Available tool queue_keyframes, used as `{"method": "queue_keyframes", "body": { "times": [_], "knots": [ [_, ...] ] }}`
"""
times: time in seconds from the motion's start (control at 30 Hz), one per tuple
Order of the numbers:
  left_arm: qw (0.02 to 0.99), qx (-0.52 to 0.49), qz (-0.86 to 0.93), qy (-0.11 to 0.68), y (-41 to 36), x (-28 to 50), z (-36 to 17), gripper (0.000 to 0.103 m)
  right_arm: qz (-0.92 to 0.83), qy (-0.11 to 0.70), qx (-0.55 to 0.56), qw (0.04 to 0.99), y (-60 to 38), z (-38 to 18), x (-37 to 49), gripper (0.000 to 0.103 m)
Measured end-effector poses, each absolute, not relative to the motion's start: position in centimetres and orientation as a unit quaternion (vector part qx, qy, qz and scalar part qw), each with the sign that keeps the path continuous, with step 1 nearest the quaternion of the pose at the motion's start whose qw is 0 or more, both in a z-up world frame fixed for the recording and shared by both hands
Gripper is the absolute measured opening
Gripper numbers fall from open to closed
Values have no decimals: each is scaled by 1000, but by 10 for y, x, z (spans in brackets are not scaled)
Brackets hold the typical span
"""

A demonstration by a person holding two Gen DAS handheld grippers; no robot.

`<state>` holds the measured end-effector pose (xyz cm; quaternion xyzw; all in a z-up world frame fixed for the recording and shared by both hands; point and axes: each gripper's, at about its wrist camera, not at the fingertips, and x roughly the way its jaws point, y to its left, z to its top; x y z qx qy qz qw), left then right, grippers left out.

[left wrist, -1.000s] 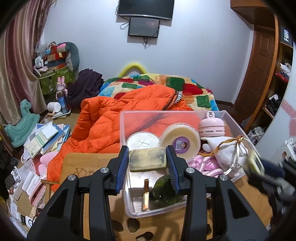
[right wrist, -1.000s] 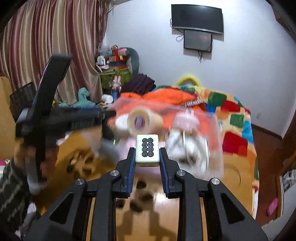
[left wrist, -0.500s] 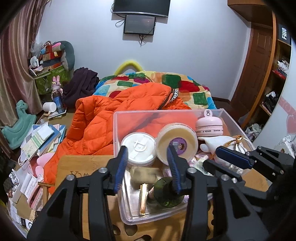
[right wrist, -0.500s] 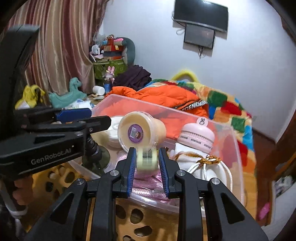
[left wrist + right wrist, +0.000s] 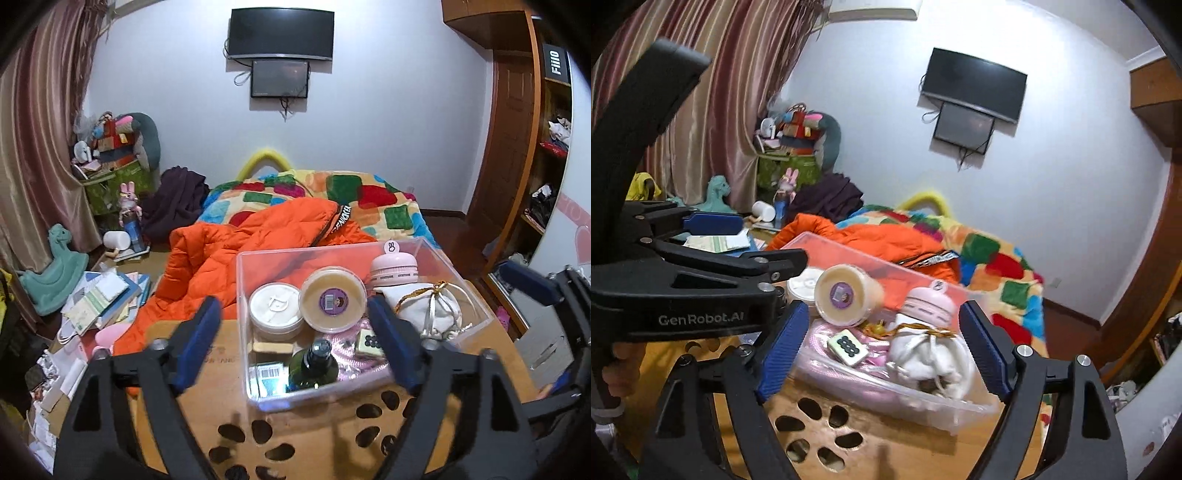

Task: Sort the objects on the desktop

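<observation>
1. The left gripper [image 5: 295,339] hangs over the near end of the clear plastic bin [image 5: 436,254]; its jaws are spreading apart and grip nothing, and the blue pads stand clear of the bin's contents.
2. The right gripper [image 5: 881,347] is likewise letting go, jaws widening with nothing pressed between them; the mahjong tile [image 5: 847,346] lies loose in the bin just ahead of it, face up on a pink coil [image 5: 822,341].
3. From the left wrist view the same tile [image 5: 367,343] rests near the bin's right front, beside a dark green bottle [image 5: 314,365] that stands upright at the front wall.
4. Left of the bottle lie a tan rectangular block [image 5: 271,347] and a barcoded item [image 5: 267,373] on the bin floor.
5. Behind them sit a white-lidded tub [image 5: 275,308] and a cream tub with a purple label [image 5: 334,304], tilted on its side, touching each other.
6. At the back right are a pink round device [image 5: 393,269] and a white drawstring pouch [image 5: 432,306] with gold cord.
7. The bin stands on a wooden table [image 5: 325,428] with oval cut-outs; an orange jacket [image 5: 258,243] lies on the bed beyond.
</observation>
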<state>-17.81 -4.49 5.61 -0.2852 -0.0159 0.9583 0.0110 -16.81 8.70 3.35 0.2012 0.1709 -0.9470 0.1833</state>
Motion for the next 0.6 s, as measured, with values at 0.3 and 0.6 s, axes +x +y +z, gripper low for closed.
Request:
{"method": "queue_keyframes", "body": {
  "times": [0.3,0.6],
  "knots": [
    [0,-273,962,-14,-37,-133,59,99,-960,131,199,150,118,47,-136,102],
    [-2,-273,962,3,-12,-93,49,102,-960,133,212,128,137,29,-104,102]
  ]
}}
